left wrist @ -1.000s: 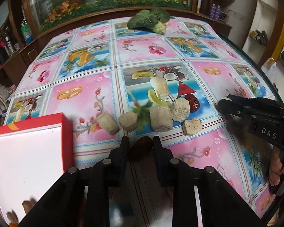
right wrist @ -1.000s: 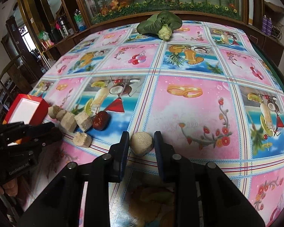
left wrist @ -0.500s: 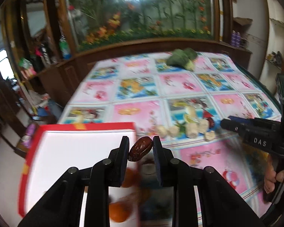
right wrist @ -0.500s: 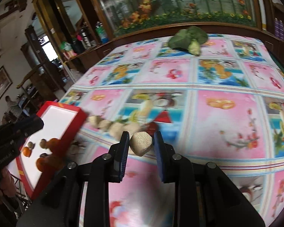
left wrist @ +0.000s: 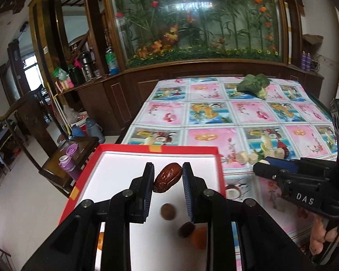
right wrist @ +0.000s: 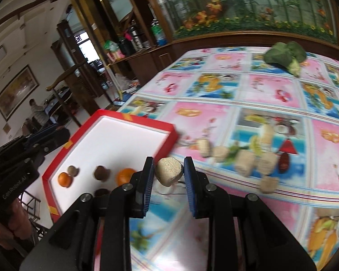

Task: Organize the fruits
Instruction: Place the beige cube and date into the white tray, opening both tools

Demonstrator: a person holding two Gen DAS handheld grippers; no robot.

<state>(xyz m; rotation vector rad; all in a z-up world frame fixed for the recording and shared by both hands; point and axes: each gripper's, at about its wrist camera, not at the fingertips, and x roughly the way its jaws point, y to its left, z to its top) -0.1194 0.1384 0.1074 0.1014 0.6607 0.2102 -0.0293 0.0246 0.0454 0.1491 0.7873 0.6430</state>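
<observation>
The left gripper (left wrist: 167,178) hangs over the red box (left wrist: 160,150), which sits at the near left corner of the worktop (left wrist: 237,122). Its fingers (left wrist: 148,180) are drawn in to a narrow gap and pinch a red date (left wrist: 168,177), touching it on both sides. The date's long axis runs aslant across the gap, its upper end toward the right finger (so it is held by its ends more than by its waist). Straight below it lies the box's white floor, bare on the far side, with a brown round fruit (left wrist: 168,211), a dark date (left wrist: 186,229) and an orange (left wrist: 199,238) nearer in. The coming move turns on that vertical relation: the date is already above the box, so a release should drop it inside.

The right gripper (right wrist: 169,175) is less far along. Its fingers (right wrist: 148,178), likewise narrowed, clasp a pale crumbly chunk (right wrist: 169,174) on both sides, and it hovers just right of the box's near right corner, over the worktop's patterned cloth. The box lies to its left. More pale chunks (right wrist: 244,163) and another red date (right wrist: 284,161) wait in a loose row on the worktop to the right, well apart from the box. A leafy vegetable (right wrist: 284,55) sits at the far end.
</observation>
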